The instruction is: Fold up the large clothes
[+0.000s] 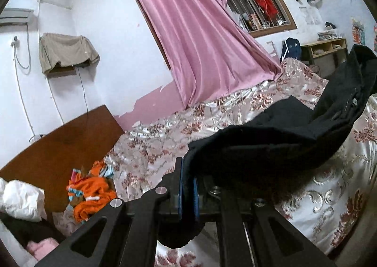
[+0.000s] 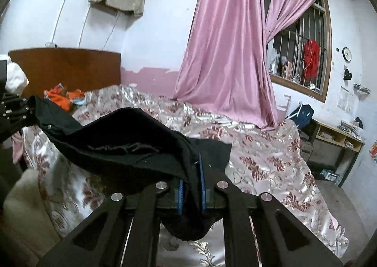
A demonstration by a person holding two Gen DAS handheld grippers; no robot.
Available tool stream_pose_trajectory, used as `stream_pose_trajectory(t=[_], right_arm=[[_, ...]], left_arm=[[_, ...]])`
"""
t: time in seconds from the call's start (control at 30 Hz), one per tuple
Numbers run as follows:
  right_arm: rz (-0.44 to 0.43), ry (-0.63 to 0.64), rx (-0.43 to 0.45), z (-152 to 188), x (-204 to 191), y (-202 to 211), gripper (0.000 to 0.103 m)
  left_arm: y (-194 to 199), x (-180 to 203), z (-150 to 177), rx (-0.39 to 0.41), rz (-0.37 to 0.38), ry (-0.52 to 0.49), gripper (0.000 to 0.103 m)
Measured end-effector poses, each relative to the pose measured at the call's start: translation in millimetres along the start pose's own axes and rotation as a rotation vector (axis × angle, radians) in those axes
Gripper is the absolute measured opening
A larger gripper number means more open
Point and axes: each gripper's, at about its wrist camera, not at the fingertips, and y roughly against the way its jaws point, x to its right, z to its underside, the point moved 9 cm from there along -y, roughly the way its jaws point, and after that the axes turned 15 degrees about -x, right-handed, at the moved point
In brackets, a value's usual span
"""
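Note:
A black garment (image 1: 271,135) hangs in the air above the bed, stretched between both grippers. In the left wrist view my left gripper (image 1: 187,172) is shut on one end of it, with the cloth pinched between the blue pads and a fold drooping below them. From there the garment runs up to the right frame edge. In the right wrist view my right gripper (image 2: 191,172) is shut on the other end of the black garment (image 2: 117,139). The cloth sags leftward to the left gripper (image 2: 26,106) at the frame's left side.
The bed's floral satin cover (image 1: 329,184) (image 2: 259,161) lies under the garment. A heap of orange clothes (image 1: 92,194) (image 2: 61,97) sits by the wooden headboard (image 1: 59,149). A pink curtain (image 2: 226,55) drapes onto the bed's far side. A low shelf desk (image 2: 337,139) stands by the right wall.

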Motion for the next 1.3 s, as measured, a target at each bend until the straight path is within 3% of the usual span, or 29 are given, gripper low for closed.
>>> stream_pose_trajectory(t=[0.17,0.37,0.73,1.03,1.3], right_arm=[[0.004,0.016,0.017,-33,5,-25,0.009],[0.012,0.014,-0.004,-83,24,-85,0.009],[0.035,0.016,-0.096,-137,52,-220,0.007],[0.046,0.007,-0.217,-157,61,-349,0.007],[0.066,0.020,-0.306,-137,52,-433,0.007]], left_arm=[[-30,-3,-40,0.012,-0.011,-0.034,0.007],[-82,-6,-91,-0.022,0.003,-0.021,0.007],[-202,13,-152,-0.104,-0.002,-0.018,0.007],[-305,37,-172,-0.208,0.011,-0.022,0.007],[-387,67,-161,-0.302,0.014,-0.036,0.007]])
